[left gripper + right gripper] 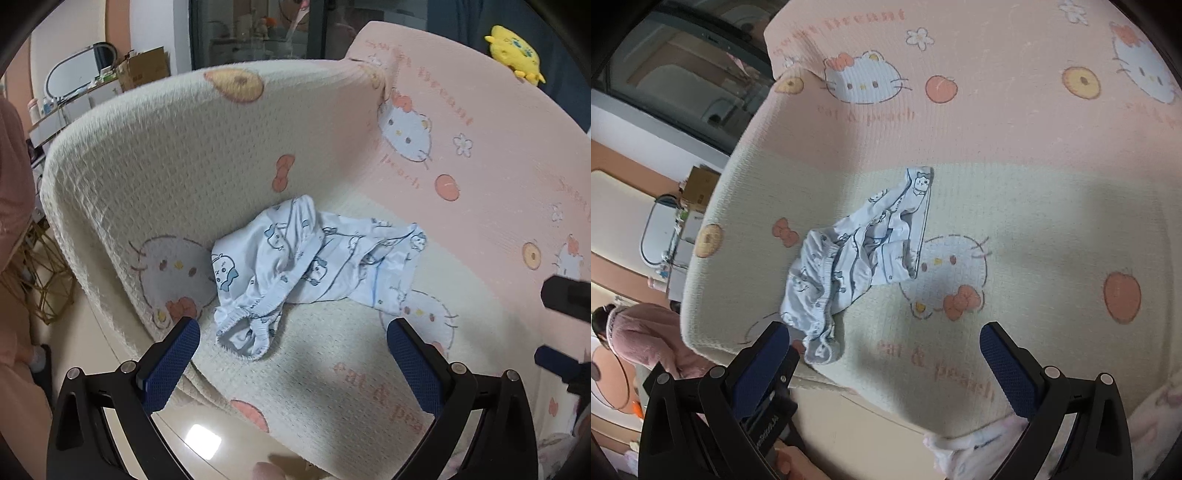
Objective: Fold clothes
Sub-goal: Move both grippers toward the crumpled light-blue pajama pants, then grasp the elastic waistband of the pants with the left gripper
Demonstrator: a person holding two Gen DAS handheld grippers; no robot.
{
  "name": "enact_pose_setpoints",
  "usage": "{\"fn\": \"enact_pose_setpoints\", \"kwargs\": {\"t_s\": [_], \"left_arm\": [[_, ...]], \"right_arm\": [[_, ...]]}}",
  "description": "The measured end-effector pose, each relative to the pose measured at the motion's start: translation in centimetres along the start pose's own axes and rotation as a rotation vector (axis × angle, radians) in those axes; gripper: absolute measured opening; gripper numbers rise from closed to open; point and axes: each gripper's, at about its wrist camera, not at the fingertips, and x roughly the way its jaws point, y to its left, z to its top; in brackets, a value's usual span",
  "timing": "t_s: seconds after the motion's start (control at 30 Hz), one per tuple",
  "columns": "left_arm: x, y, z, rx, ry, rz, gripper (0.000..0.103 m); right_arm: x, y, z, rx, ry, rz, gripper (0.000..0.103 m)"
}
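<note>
A bed carries everything, spread with a waffle-weave cover printed with cartoon cats, bows, peaches and doughnuts. The near and left part of the cover is cream; the far and right part is pink. A crumpled pale-blue garment with small cartoon prints lies directly on the cream part, its elastic-edged end toward the near edge. Far right, a yellow plush toy sits at the pink edge.

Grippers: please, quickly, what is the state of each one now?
Left gripper: open, holding nothing.
Right gripper: open, holding nothing; the crumpled printed garment lies untouched.
</note>
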Motion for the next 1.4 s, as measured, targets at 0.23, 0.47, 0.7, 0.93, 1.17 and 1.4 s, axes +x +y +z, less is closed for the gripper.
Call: {"fn": "enact_pose_setpoints", "kwargs": {"t_s": [0.23, 0.47, 0.7, 0.93, 1.17, 1.4], "left_arm": [[1.5, 0.6, -0.2, -0.034, 0.011, -0.014, 0.103], [2.7, 0.7, -0.3, -0.050, -0.008, 0.003, 0.103], [4.1, 0.2, -0.5, -0.016, -0.006, 0.013, 0.103], [5.4, -0.6, -0.8, 0.067, -0.004, 0.039, 0.103], [6.7, -0.8, -0.4, 0.138, 0.018, 0.024, 0.103], [8.3, -0.4, 0.4, 0.229, 0.014, 0.022, 0.103]], "right_arm": [[3.2, 0.1, 1.9, -0.044, 0.042, 0.033, 0.103], [7.2, -1.0, 2.5, 0.034, 0.073, 0.138, 0.103], [10.5, -2.2, 3.0, 0.120, 0.118, 0.216, 0.103], [13.5, -5.1, 2.6, 0.236, 0.088, 0.277, 0.103], [15.9, -5.7, 2.3, 0.287, 0.079, 0.322, 0.103], [17.1, -5.0, 2.4, 0.285, 0.030, 0.366, 0.103]]}}
